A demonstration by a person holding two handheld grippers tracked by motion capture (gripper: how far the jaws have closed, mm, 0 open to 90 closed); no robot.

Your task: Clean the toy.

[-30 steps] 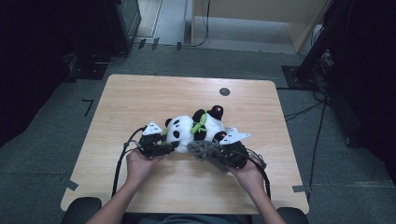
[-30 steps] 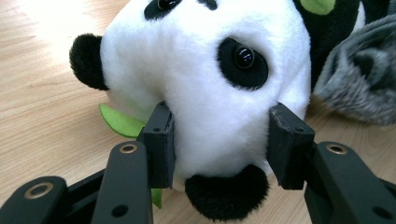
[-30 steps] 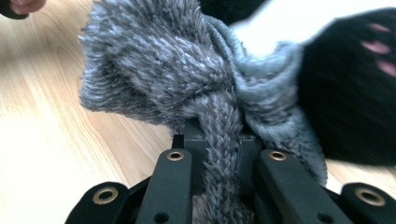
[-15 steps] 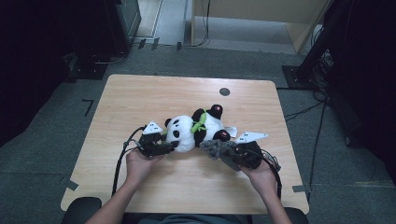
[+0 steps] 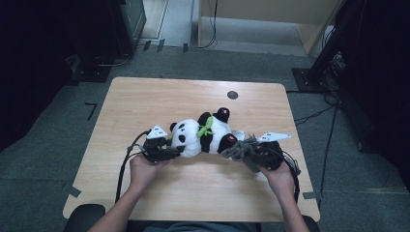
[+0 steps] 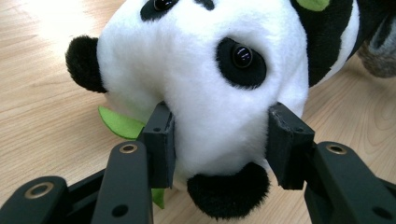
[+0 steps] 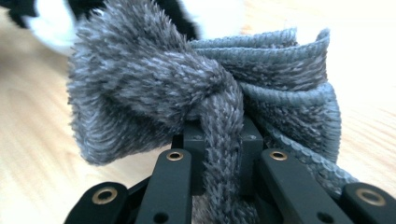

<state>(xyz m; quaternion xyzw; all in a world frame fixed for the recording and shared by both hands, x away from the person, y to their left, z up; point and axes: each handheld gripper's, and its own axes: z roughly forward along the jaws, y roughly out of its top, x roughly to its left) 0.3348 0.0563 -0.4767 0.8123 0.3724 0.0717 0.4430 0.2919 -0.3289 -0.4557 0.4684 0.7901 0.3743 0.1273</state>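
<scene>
A black-and-white panda plush (image 5: 203, 135) with a green leaf lies on its back on the wooden table (image 5: 145, 101). My left gripper (image 5: 170, 153) is shut on the panda's head (image 6: 205, 88), its black pads (image 6: 161, 140) pressing into the white fur on both sides of the snout. My right gripper (image 5: 244, 153) is shut on a grey knitted scarf (image 7: 196, 102), which bunches up over the jaws; a strand of it runs down between the pads (image 7: 191, 140). The scarf (image 5: 239, 150) lies just right of the panda's feet.
A small dark round disc (image 5: 232, 94) sits in the table near its far edge. Dark stands and cables (image 5: 329, 111) surround the table on the floor. A grey three-cornered plate (image 5: 273, 137) tops the right gripper.
My right gripper has moved to the right with the grey scarf, away from the panda's body. The left gripper and the panda's head stayed where they were.
</scene>
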